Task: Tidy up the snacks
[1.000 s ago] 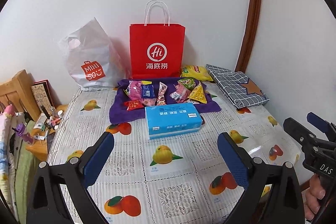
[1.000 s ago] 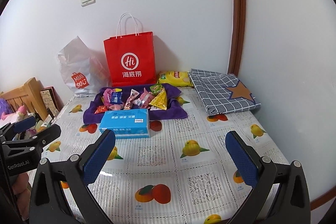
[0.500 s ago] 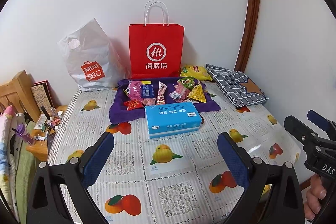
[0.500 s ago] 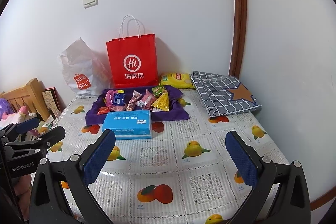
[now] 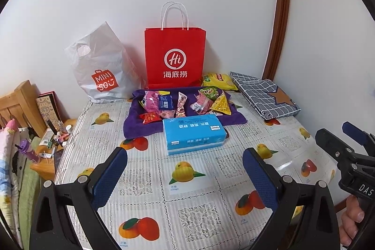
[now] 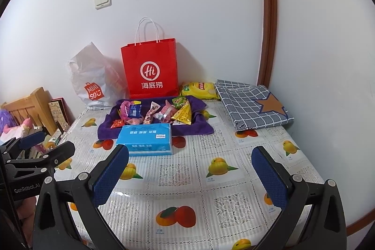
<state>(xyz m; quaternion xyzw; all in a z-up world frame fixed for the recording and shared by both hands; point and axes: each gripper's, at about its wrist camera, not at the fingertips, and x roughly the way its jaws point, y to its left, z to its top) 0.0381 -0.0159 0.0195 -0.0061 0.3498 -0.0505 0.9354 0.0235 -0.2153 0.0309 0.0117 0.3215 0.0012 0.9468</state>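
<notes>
- The left hand-held gripper [image 5: 185, 170] and the right hand-held gripper [image 6: 189, 168] are held spread wide above the worktop [image 6: 211, 198], with nothing between the pads; each is also seen at the edge of the other's view.
- A fruit-patterned cover is laid over the worktop.
- A blue tissue pack [image 5: 193, 132] is laid flat near the middle, its long axis running left to right.
- Just behind it, the snacks [image 5: 185, 102] are heaped on a purple cloth [image 5: 136, 123], pointing various ways; single packets are hard to make out.
- A yellow packet [image 6: 199, 89] and a folded checked cloth [image 6: 253, 107] are seen farther right.
- A red paper bag [image 5: 174, 57] is stood upright against the white wall, beside a white plastic bag [image 5: 100, 67].
</notes>
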